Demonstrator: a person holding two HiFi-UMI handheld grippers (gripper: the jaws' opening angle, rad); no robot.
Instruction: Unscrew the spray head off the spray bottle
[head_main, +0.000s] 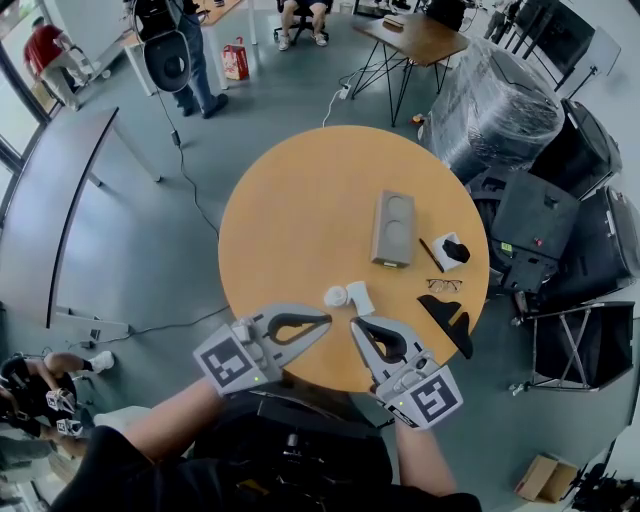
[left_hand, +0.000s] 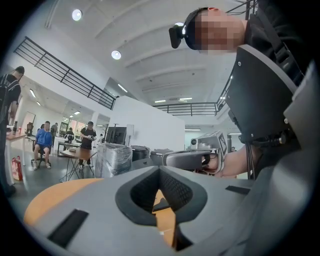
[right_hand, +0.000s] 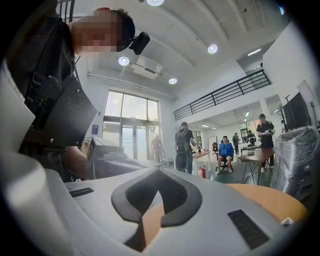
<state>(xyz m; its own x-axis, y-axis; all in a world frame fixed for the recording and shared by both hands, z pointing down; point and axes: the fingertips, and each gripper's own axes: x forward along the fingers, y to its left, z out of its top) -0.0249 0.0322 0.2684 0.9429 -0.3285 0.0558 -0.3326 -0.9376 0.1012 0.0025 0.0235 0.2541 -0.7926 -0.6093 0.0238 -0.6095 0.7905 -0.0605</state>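
1. Left gripper (head_main: 326, 320): jaws clenched together with nothing between them. Low over the near edge of the round orange tabletop (head_main: 290, 210), tips pointing toward the right.
2. Right gripper (head_main: 354, 324): jaws likewise pressed shut and empty. Just beside the left one, tips angled up and to the left, so both sets of tips come near each other without meeting.
3. Spray bottle (head_main: 350, 297): small and white, lying on the tabletop close to its near edge. Just beyond both sets of jaw tips and grasped by neither. Too small in the head view to tell the spray head from the body.
4. Farther back and to the right: a grey block (head_main: 393, 228) with two round hollows, flat on the tabletop, well apart from the bottle.
5. Right of the block: a dark pen (head_main: 431, 255) and, just beside it, a small white-and-black item (head_main: 452, 250). Nearer the person, a pair of glasses (head_main: 444, 285), then a flat black piece (head_main: 448, 322) at the tabletop's right edge.
6. Left gripper view: closed jaw tips (left_hand: 160, 170) over orange tabletop (left_hand: 45, 202), with the right gripper (left_hand: 192, 159) across from them in the person's hand.
7. Right gripper view: closed jaw tips (right_hand: 160, 171), orange tabletop (right_hand: 265, 192) at the right, and a seated person in blue (right_hand: 225, 149) far behind.
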